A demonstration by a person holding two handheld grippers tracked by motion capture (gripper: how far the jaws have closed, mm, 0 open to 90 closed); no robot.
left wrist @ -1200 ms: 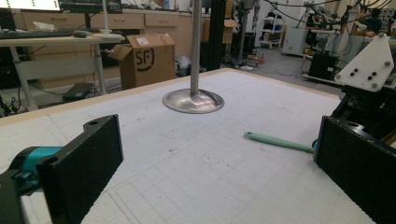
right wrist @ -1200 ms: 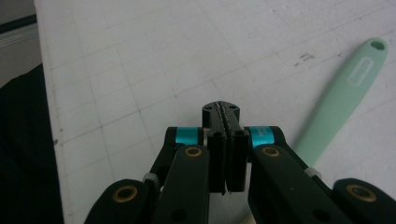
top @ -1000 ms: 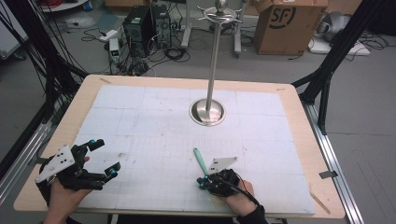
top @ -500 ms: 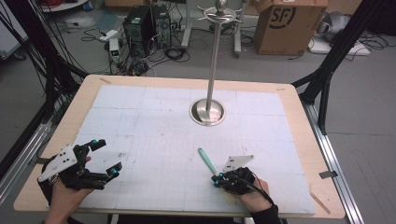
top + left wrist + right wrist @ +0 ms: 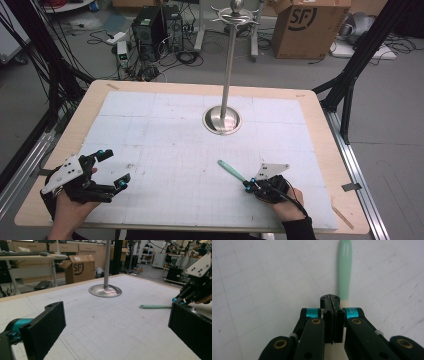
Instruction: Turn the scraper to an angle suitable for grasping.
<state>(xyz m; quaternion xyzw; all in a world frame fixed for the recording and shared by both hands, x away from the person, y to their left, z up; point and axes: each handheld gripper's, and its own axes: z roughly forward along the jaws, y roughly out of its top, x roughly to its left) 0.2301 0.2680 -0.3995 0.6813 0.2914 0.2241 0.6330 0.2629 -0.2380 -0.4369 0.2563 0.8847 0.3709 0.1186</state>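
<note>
Two grippers sit at the near edge of my table. The right gripper (image 5: 248,183) has its jaws pressed fully together, clamped on the near end of a mint-green handled tool (image 5: 231,171) (what the tool is I cannot tell), which slants away to the far left over the white mat (image 5: 165,125). My left gripper (image 5: 112,167) stands wide apart, holding nothing. The steel stand (image 5: 222,120) rises farther back.

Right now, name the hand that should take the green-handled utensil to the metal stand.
Right. The right gripper, jaws shut, sits on the near end of the utensil, whose green handle points toward the stand; whether it grips it is unclear. The left gripper rests open far to the left, well apart.
</note>
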